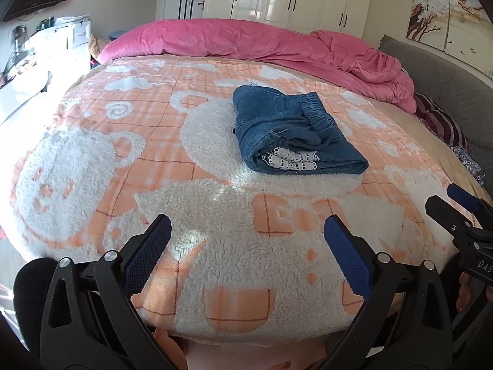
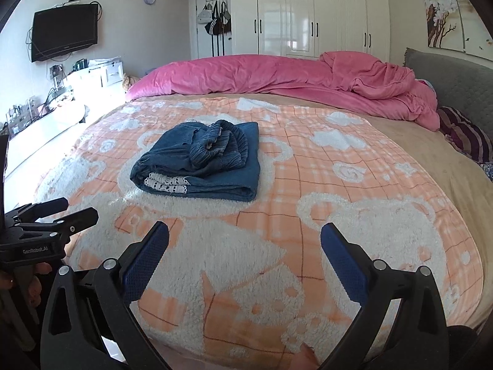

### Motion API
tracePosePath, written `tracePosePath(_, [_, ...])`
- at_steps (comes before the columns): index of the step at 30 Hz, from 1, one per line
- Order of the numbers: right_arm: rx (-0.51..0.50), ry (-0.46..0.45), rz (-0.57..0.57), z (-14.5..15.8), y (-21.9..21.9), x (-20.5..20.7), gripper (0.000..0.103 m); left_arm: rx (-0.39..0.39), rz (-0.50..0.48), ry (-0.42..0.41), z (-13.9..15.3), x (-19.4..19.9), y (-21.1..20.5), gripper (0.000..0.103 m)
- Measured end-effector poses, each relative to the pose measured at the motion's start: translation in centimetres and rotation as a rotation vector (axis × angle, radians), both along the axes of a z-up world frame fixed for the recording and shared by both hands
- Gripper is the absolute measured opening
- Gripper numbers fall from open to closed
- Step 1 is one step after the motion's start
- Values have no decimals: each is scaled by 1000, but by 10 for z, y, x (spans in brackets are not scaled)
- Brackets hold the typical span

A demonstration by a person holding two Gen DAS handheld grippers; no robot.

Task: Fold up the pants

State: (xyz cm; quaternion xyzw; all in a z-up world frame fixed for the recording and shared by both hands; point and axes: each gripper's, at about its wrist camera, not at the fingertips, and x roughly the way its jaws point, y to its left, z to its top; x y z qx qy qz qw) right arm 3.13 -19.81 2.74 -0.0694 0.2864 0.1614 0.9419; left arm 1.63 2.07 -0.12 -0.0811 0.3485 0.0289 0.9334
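Nearest the left wrist camera, the left gripper (image 1: 248, 226) stands with its two blue-padded fingers (image 1: 148, 256) spread wide and nothing between them, poised over the near edge of the bed. The right gripper (image 2: 245, 234) shows the same way in its own view: jaws wide apart, empty, only fleece blanket visible between the pads. Each gripper also appears at the edge of the other's view, the right one at the far right (image 1: 456, 203) and the left one at the far left (image 2: 52, 212), where a hand (image 2: 34, 280) holds its handle.

Under both lies an orange-and-white checked fleece blanket (image 1: 215, 246) with bear and heart shapes, covering most of the bed. On it, well apart from both grippers and toward the middle of the bed, sit the pants (image 1: 292, 132): blue denim, folded into a compact rectangular bundle, the gathered elastic waistband (image 2: 218, 145) lying on top and a strip of white lace trim (image 2: 166, 183) showing at the near folded edge. Neither gripper touches them.

Behind the pants a crumpled pink duvet (image 2: 277, 77) runs along the far side of the bed. A grey padded headboard (image 2: 446, 77) stands at the right, with a striped pillow (image 2: 465, 135) beside it. White wardrobe doors (image 2: 308, 15) fill the back wall, and a dark television (image 2: 64, 30) hangs on the left wall.
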Motion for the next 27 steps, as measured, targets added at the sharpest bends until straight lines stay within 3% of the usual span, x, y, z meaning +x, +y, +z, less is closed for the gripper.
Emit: tracePosePath(27, [-2, 37, -6, -10, 0, 12, 98, 11, -5, 13, -2, 1, -4, 94])
